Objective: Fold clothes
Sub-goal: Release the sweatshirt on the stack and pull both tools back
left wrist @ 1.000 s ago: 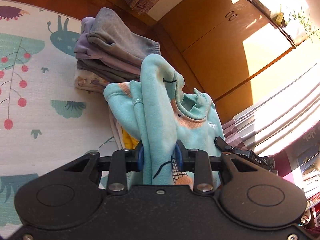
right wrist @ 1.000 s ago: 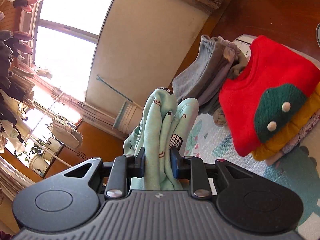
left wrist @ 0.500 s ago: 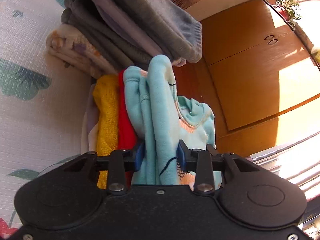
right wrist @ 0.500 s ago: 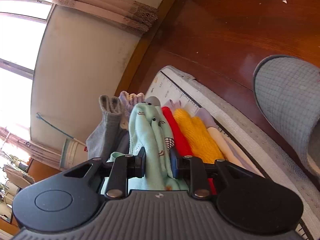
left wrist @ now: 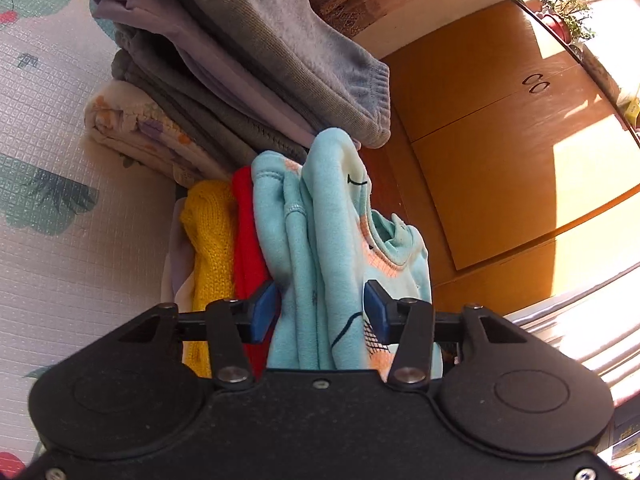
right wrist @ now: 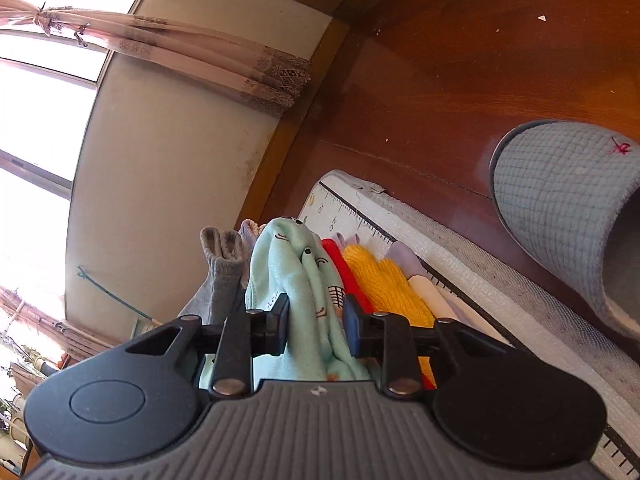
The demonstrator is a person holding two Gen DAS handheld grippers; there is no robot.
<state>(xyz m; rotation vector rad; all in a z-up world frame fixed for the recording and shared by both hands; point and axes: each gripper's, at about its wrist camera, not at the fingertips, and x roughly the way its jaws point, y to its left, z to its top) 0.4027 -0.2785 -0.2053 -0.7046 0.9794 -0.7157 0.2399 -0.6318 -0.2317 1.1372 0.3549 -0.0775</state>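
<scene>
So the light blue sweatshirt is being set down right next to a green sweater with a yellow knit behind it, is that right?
Not green: the sweater beside the light blue sweatshirt is red, as the left wrist view shows. The yellow knit does sit behind it.

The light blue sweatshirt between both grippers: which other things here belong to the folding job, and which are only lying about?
Belong to the job:
- light blue sweatshirt
- left gripper, right gripper, jaws around the sweatshirt
- red garment and yellow knit beside it
- grey folded pile

Just lying about:
- grey slipper
- curtain
- potted plant
</scene>
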